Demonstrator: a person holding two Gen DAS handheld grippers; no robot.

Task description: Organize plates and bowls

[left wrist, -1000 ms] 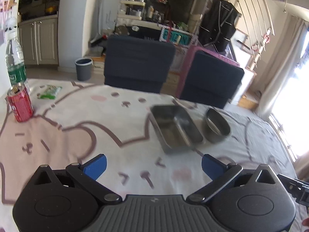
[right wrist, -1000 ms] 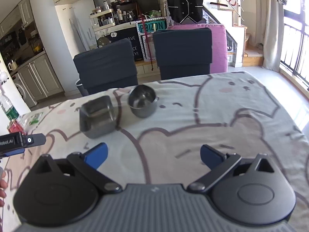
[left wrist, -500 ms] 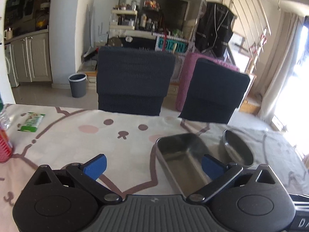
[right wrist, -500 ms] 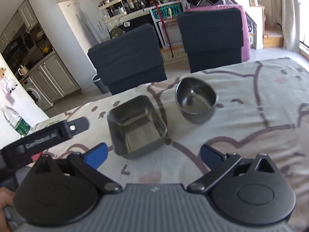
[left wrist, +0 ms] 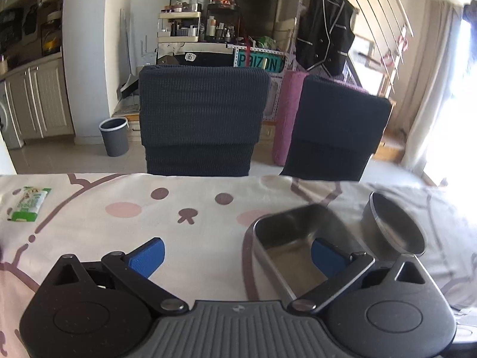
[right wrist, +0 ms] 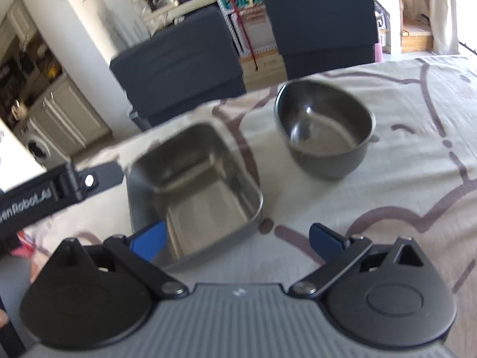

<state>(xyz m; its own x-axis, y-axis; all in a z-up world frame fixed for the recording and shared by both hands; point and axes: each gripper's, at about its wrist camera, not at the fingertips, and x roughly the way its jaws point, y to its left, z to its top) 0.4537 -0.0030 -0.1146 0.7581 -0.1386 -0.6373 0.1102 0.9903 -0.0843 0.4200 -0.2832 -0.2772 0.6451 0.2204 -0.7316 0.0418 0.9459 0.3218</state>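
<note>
- Sunlit kitchen-dining room in the left wrist view: a counter [left wrist: 89, 238] covered with a cream cloth printed with a cartoon face, two dark blue chairs [left wrist: 202, 119] behind it, a grey waste bin [left wrist: 114, 137] on the floor and cluttered shelves [left wrist: 190, 26] further back.
- Left tongs [left wrist: 237, 253] sit low over the cloth, pointing level toward the chairs, both blue pads spread wide apart and holding nothing.
- Rectangular steel tray [left wrist: 286, 238] lies on the cloth at the right; the right pad [left wrist: 326, 258] of the left tongs is over the tray's inside, while the left pad is over bare cloth, so the tray's left wall lies between them.
- Round steel bowl [left wrist: 393, 229] stands just beside the tray on its right, apart from it.
- Small green and white packet [left wrist: 28, 204] lies far left on the cloth, well apart from the dishes.
- Right wrist view, slightly blurred, looks down at the same cloth [right wrist: 402, 155] from a steeper angle.
- Right tongs [right wrist: 237, 238] are spread wide and empty; the left pad [right wrist: 149, 238] overlaps the tray's [right wrist: 193, 185] near left corner and the right pad is over bare cloth.
- Bowl [right wrist: 325, 131] stands upright further away, to the right of the tray, with a gap of cloth between them.
- Black body of the left tongs [right wrist: 59, 188] reaches in from the left edge, its tip just beside the tray's far left corner.
</note>
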